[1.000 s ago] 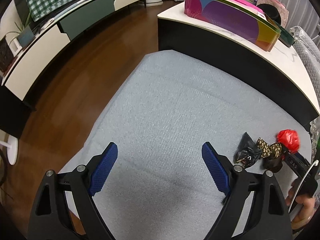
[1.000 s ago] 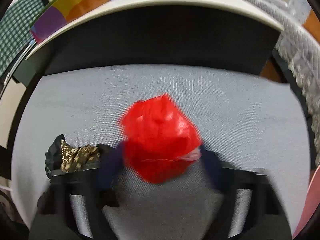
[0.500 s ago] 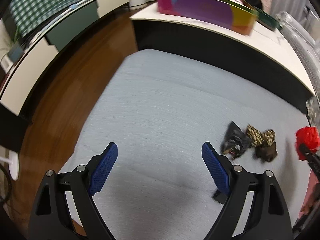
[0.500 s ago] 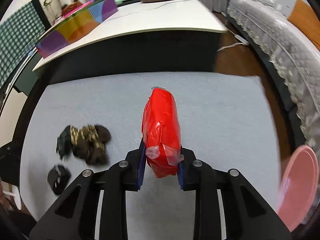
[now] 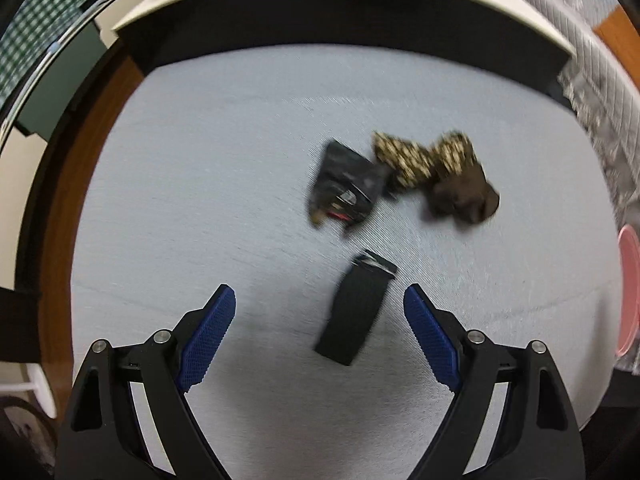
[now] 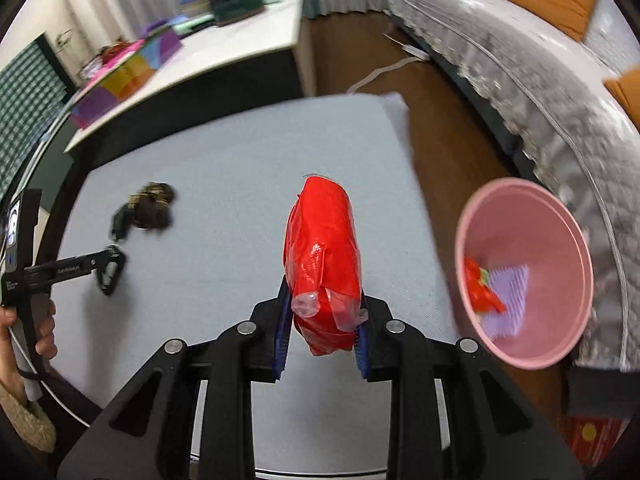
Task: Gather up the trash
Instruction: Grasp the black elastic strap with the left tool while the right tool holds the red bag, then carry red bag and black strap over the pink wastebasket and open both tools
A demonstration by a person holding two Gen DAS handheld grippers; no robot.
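Our right gripper (image 6: 322,344), clamped on the red plastic wrapper (image 6: 323,256), has swung from above the grey mat (image 6: 224,184) toward the pink bin (image 6: 520,356), now close on its right. So we judge the drop is next. Our left gripper (image 5: 320,324), jaws wide, has turned to the black wrapper (image 5: 354,312) between its fingers.

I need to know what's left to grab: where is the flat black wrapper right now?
In the left wrist view, the flat black wrapper lies on the grey mat between the open left claw fingers, just short of the crumpled dark wrappers.
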